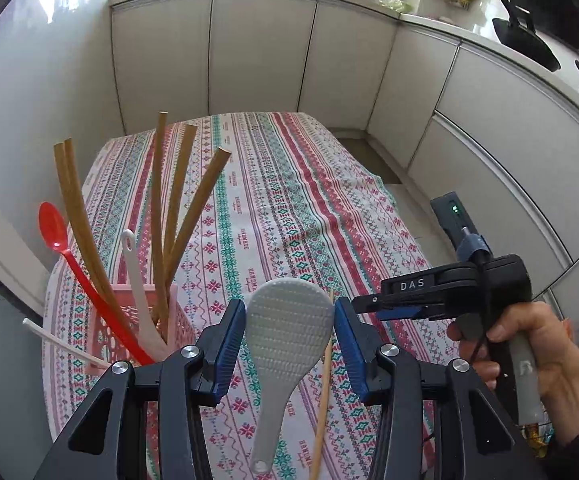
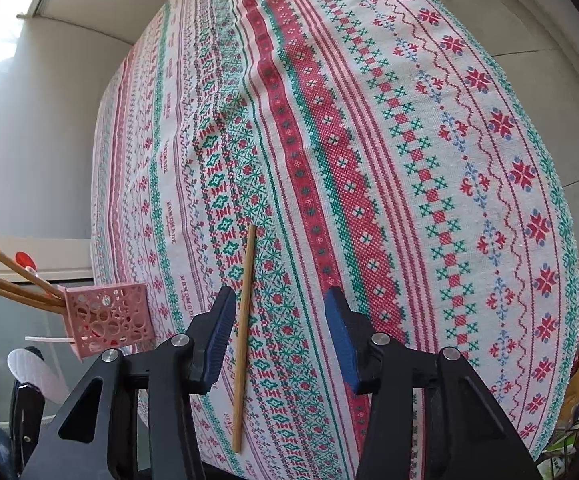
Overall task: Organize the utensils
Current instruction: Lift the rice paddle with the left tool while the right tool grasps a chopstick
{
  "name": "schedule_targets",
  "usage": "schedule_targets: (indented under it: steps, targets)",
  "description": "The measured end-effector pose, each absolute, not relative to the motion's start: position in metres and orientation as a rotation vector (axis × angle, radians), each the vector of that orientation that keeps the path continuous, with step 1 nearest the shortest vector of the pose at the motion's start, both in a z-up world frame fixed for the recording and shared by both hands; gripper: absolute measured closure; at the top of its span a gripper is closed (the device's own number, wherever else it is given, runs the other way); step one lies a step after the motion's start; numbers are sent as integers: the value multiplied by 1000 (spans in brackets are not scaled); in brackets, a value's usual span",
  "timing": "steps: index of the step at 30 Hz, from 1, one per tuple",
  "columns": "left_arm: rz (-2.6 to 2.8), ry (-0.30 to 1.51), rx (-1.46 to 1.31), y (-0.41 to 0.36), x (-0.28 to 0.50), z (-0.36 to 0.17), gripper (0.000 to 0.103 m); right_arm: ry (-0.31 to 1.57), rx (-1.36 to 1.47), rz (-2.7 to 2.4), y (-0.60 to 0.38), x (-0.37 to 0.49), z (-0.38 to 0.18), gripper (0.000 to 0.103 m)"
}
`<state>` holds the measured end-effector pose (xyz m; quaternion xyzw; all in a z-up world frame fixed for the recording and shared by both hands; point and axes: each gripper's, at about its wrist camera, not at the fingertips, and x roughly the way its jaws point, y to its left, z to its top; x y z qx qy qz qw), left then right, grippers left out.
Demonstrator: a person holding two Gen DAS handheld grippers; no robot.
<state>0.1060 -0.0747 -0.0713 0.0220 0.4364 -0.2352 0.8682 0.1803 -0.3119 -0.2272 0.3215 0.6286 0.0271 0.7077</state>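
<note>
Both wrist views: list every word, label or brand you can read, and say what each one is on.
"DAS": white letters on the black body of the right tongs, seen in the left wrist view.
"HANDMADE": repeated along the stripes of the tablecloth; the small script line under each is too fine to read.
Packets and jars on the counter: print too blurred to read.
</note>
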Motion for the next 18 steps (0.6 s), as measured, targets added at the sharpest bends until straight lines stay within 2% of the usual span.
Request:
schedule_targets:
  steps: [7, 10, 12, 18]
  targets:
    - [-508, 910, 34, -66, 103, -70, 57, 1375, 637, 43, -284, 217, -235, 72]
    - [-511, 914, 43, -65, 100, -71, 57, 1378, 469, -13, -262, 226, -230, 83]
    - [-511, 913, 46, -66, 99, -71, 57, 1376, 350, -57, -247, 229, -227, 94]
    - [-507, 872, 42, -68, 92, -63, 57, 1331, 282, -54, -238, 226, -226, 99]
